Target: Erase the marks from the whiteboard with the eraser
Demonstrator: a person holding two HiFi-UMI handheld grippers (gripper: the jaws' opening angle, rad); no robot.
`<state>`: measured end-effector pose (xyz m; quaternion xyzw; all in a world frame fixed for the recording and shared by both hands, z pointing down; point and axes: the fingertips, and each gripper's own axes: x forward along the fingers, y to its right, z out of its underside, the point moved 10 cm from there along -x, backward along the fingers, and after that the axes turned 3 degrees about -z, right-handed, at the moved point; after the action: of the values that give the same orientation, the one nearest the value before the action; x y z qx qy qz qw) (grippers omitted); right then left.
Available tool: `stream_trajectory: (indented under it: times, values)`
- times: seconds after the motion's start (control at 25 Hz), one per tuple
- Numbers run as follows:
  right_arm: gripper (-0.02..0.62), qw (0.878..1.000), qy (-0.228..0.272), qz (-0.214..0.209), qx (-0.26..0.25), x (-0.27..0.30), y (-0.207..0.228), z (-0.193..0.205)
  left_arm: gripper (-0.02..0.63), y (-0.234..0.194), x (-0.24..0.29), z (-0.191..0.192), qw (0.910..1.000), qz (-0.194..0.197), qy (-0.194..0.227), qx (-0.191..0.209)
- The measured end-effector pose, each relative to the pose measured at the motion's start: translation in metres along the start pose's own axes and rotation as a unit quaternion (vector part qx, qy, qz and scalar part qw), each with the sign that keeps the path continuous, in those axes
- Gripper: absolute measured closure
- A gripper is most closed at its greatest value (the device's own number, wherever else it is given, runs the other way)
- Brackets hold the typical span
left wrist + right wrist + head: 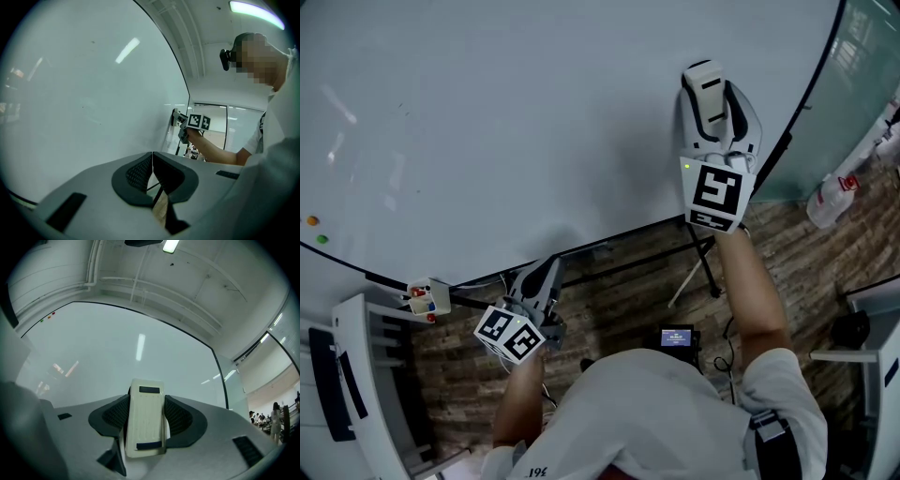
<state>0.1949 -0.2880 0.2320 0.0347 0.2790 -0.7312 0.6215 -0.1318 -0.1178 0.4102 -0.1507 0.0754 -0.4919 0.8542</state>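
The whiteboard (516, 122) fills the upper head view, and I make out no pen marks on it. My right gripper (718, 111) is up at the board's right part, shut on a cream eraser (704, 86) that rests against the surface. In the right gripper view the eraser (145, 420), with dark strips at both ends, sits upright between the jaws of the right gripper (146, 418), facing the whiteboard (117, 357). My left gripper (544, 272) hangs low near the board's bottom edge. It is the left gripper (152, 172), shut with nothing in it.
Small coloured magnets (313, 223) dot the board's left edge. A small holder with markers (423, 300) hangs at the lower left corner. The stand's legs (705, 267) cross the wood floor. A spray bottle (834, 192) is at right and a small device with a screen (677, 337) lies below.
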Motion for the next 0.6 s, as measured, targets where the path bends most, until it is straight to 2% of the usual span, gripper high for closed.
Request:
stream_trajectory:
  times: [0.6]
  values:
    - [0.344, 0.999, -0.025, 0.039, -0.007, -0.001, 0.017, 0.01, 0.6, -0.014, -0.012, -0.002, 1.0, 0.004, 0.007, -0.002]
